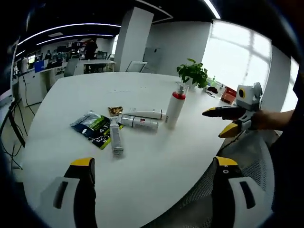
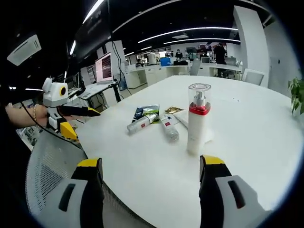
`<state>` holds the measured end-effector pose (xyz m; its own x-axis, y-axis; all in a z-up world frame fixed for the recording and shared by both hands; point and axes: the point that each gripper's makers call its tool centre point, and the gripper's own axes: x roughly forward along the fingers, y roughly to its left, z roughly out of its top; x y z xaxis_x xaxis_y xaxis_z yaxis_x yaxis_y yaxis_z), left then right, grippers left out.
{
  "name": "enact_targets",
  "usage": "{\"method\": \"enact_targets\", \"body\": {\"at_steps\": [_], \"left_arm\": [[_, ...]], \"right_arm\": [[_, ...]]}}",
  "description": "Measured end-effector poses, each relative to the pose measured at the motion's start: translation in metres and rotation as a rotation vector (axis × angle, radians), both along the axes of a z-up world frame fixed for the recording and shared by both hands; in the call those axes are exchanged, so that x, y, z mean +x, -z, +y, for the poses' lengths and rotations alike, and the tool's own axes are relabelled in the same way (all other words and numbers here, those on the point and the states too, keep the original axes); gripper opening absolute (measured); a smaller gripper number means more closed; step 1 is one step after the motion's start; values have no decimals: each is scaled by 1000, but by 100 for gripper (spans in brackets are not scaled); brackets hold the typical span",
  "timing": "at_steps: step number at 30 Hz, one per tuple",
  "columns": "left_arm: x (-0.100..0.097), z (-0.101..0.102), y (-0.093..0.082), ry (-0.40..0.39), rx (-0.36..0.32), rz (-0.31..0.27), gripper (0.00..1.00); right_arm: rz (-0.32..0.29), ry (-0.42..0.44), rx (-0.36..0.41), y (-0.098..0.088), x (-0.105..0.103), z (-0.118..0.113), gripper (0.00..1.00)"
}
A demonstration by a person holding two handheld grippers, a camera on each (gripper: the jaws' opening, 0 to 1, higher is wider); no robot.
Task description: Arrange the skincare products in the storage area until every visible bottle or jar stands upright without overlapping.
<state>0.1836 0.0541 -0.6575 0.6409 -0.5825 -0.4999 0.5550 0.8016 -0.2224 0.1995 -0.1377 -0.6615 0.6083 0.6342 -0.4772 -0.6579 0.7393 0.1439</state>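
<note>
On the white table (image 1: 80,90) a white pump bottle (image 1: 175,108) with a red band and clear cap stands upright. To its left lie a white tube (image 1: 144,114), a small bottle with a red label (image 1: 139,122) and a grey tube (image 1: 115,138), all on their sides. My left gripper (image 1: 154,162) is open at the near table edge, well short of them. My right gripper (image 1: 221,121) hovers open off the table's right edge. In the right gripper view the upright bottle (image 2: 197,118) stands just beyond my open right gripper (image 2: 151,161); lying bottles (image 2: 141,123) (image 2: 169,128) are left of it, and the left gripper (image 2: 80,122) is open at far left.
A dark blue-green packet (image 1: 92,126) and a gold sachet (image 1: 115,110) lie by the tubes. A potted plant (image 1: 192,73) and a red box (image 1: 228,95) sit at the far edge. A mesh chair (image 2: 52,166) stands against the near edge. Office desks lie behind.
</note>
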Motion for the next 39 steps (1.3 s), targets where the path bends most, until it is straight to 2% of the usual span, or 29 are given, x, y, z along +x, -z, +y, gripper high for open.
{"method": "enact_targets", "body": {"at_steps": [8,17,22,31,35,39], "left_arm": [[1,4,1,-4,0,-6,94],[1,2,2,-1,-3,-9,91],[3,4,6,0,23,-29,91],[5,7,4,-8,12,-55,88],[6,8,5,-8,12,-57,87],[7,10,5,-14,4,-60,86]], "right_arm": [[18,-1,-25,8,-5,-1,83],[23,-8,-42,9,-4,1,81],[17,-24,-66,4,6,7,78],[-10,-87,-121,-4,27,30,74],[-21,-121,-163,-2,34,39,68],[-26,-150,-199,4,47,50,66]]}}
